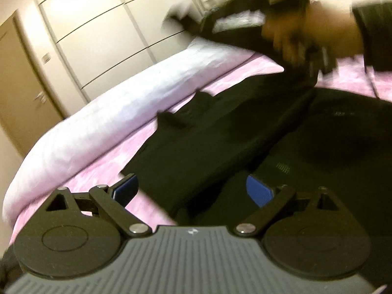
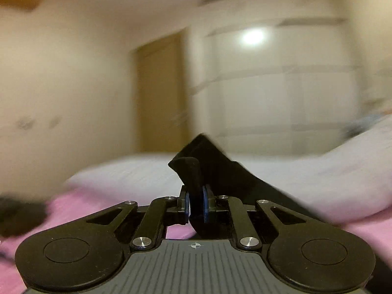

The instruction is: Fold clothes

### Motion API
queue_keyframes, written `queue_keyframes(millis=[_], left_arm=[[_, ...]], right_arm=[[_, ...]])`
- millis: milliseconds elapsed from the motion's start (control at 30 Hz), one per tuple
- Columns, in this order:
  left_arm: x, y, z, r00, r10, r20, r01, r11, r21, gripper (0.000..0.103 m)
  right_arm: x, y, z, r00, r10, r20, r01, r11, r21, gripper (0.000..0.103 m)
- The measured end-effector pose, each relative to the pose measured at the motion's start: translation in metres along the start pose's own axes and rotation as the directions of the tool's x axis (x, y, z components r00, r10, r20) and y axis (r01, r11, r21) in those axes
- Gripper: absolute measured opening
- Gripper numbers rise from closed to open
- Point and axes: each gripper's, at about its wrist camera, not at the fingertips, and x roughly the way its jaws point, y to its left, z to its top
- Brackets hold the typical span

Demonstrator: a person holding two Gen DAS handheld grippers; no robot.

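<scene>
Right claw (image 2: 196,204): clenching a fold of the black garment (image 2: 208,161).
Left claw (image 1: 193,189): hanging released over the garment.
Bed (image 1: 103,161): carrying the garment, pink cover.

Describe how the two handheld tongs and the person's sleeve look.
Both the left tongs and the right tongs have black linkage arms with silver pivot screws, round black discs, a ribbed grey body and blue pads. The sleeve is dark, blurred.
</scene>
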Motion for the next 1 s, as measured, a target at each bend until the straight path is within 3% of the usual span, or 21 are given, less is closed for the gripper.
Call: queue_keyframes(millis=[67, 167, 233, 367, 467, 533, 633, 733, 800, 933, 1000], left_arm=[[-0.005, 0.014, -0.016, 1.0, 0.011, -0.027, -0.011, 1.0, -0.023, 0.094], [-0.008, 0.031, -0.035, 0.999, 0.021, -0.043, -0.024, 0.998, -0.052, 0.094], [-0.007, 0.04, -0.044, 0.999, 0.024, -0.046, -0.027, 0.997, -0.076, 0.094], [-0.001, 0.045, -0.051, 0.999, 0.02, -0.043, -0.024, 0.993, -0.113, 0.094], [0.003, 0.046, -0.051, 0.999, 0.015, -0.034, -0.02, 0.991, -0.13, 0.094], [0.012, 0.048, -0.043, 1.0, -0.001, -0.02, -0.002, 0.991, -0.135, 0.094], [0.029, 0.053, -0.03, 0.998, -0.058, -0.008, 0.055, 0.981, -0.188, 0.094], [0.06, 0.067, -0.016, 0.99, -0.14, -0.011, 0.131, 0.951, -0.279, 0.092], [0.082, 0.077, -0.007, 0.981, -0.196, -0.01, 0.181, 0.922, -0.343, 0.087], [0.139, 0.097, 0.001, 0.968, -0.242, -0.065, 0.183, 0.861, -0.474, 0.081], [0.162, 0.107, -0.002, 0.96, -0.266, -0.083, 0.178, 0.814, -0.554, 0.078]], right_arm=[[0.038, 0.048, -0.037, 0.983, 0.081, -0.163, -0.09, 0.995, -0.048, 0.01], [0.069, 0.092, -0.083, 0.929, 0.109, -0.354, -0.15, 0.985, -0.09, 0.01], [0.071, 0.099, -0.097, 0.918, 0.099, -0.383, -0.146, 0.985, -0.094, 0.01], [0.076, 0.082, -0.086, 0.911, 0.104, -0.398, -0.133, 0.99, -0.047, 0.011], [0.06, 0.083, -0.071, 0.886, 0.158, -0.436, -0.186, 0.982, -0.023, 0.034], [0.039, 0.083, -0.063, 0.864, 0.227, -0.449, -0.263, 0.964, -0.02, 0.06], [-0.001, 0.079, -0.06, 0.869, 0.223, -0.442, -0.299, 0.948, -0.109, 0.066], [-0.041, 0.065, -0.064, 0.903, 0.121, -0.413, -0.23, 0.946, -0.226, 0.067], [-0.062, 0.051, -0.072, 0.921, 0.017, -0.389, -0.14, 0.947, -0.29, 0.068], [-0.096, 0.011, -0.083, 0.922, -0.186, -0.34, 0.07, 0.944, -0.324, 0.068], [-0.107, -0.01, -0.087, 0.904, -0.306, -0.299, 0.202, 0.922, -0.33, 0.068]])
